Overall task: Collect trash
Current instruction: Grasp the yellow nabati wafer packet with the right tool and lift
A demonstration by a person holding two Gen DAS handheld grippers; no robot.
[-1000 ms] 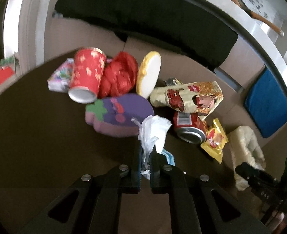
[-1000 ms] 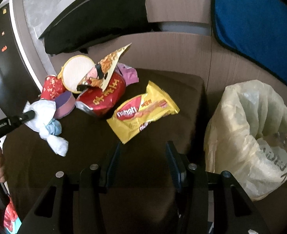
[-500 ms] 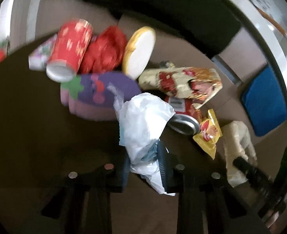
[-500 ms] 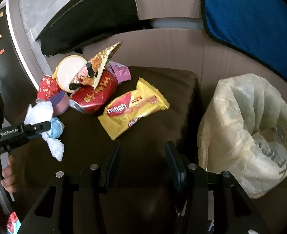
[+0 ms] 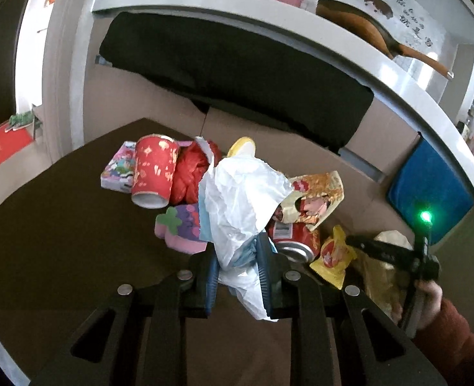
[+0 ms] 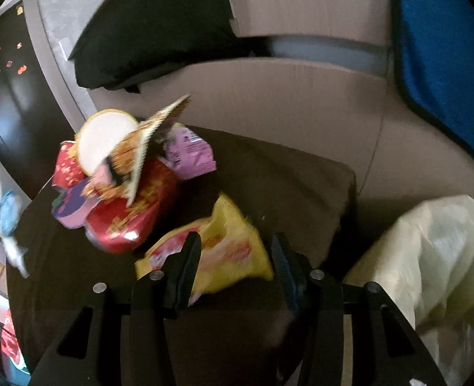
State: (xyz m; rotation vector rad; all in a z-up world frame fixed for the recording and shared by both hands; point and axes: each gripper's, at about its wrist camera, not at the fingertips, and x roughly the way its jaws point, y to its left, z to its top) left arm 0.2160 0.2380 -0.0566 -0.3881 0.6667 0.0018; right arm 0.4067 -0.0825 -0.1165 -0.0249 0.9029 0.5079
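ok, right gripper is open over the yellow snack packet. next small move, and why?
Probably lower the right gripper a little and close on the yellow snack packet. Its jaws stand open on either side of the packet, which lies flat on the dark table. The left gripper already holds the white crumpled bag, and the trash bag sits open on the right.

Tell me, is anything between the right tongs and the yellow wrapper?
Nothing visible. The right tongs are open with the yellow wrapper lying between their tips on the table. The red can sits off to the left.
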